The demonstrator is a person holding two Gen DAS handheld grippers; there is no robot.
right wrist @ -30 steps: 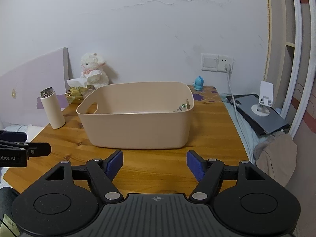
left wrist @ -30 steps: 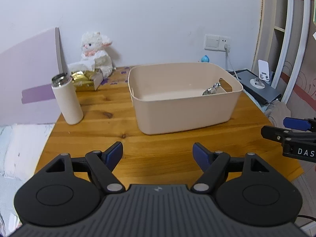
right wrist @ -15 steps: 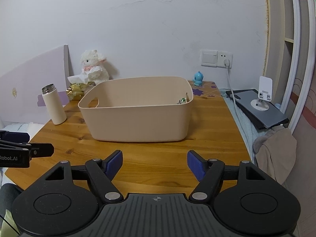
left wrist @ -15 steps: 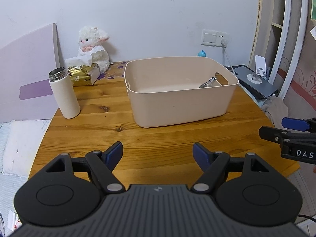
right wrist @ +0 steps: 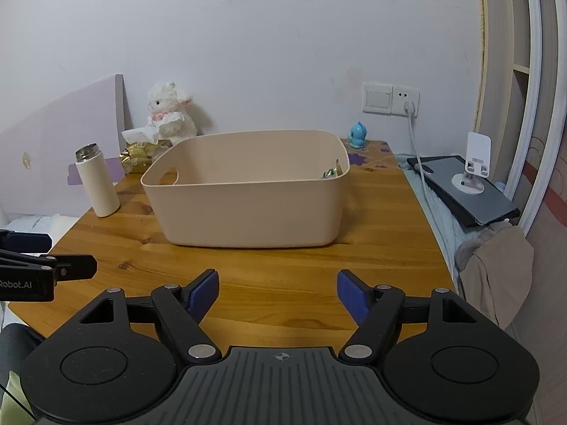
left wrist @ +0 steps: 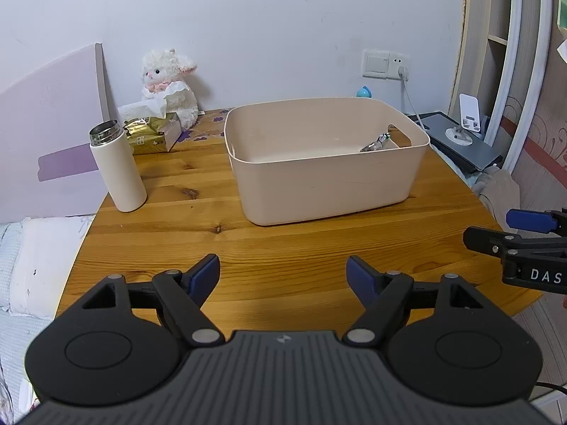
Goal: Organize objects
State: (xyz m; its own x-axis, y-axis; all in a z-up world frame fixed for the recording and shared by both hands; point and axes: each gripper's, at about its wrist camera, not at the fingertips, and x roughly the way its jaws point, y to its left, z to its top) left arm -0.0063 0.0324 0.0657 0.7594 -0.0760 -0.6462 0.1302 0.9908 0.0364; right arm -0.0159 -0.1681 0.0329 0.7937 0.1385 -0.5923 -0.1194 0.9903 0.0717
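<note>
Both grippers, left gripper (left wrist: 282, 274) and right gripper (right wrist: 277, 286), held spread, empty, near bench (left wrist: 301, 248) edge. Bin (left wrist: 326, 177) mid-bench, foil packet (left wrist: 376, 142) inside. Flask (left wrist: 118, 170) left; pickup likely needed next.

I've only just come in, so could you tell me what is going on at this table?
A person holds two grippers over the near edge of a wooden table, tidying up. The left gripper and right gripper are both open and empty. Ahead sits a beige bin with a small shiny wrapper inside at its right end. A white bottle, a gold tissue pack and a plush lamb stand outside it, untouched.
</note>
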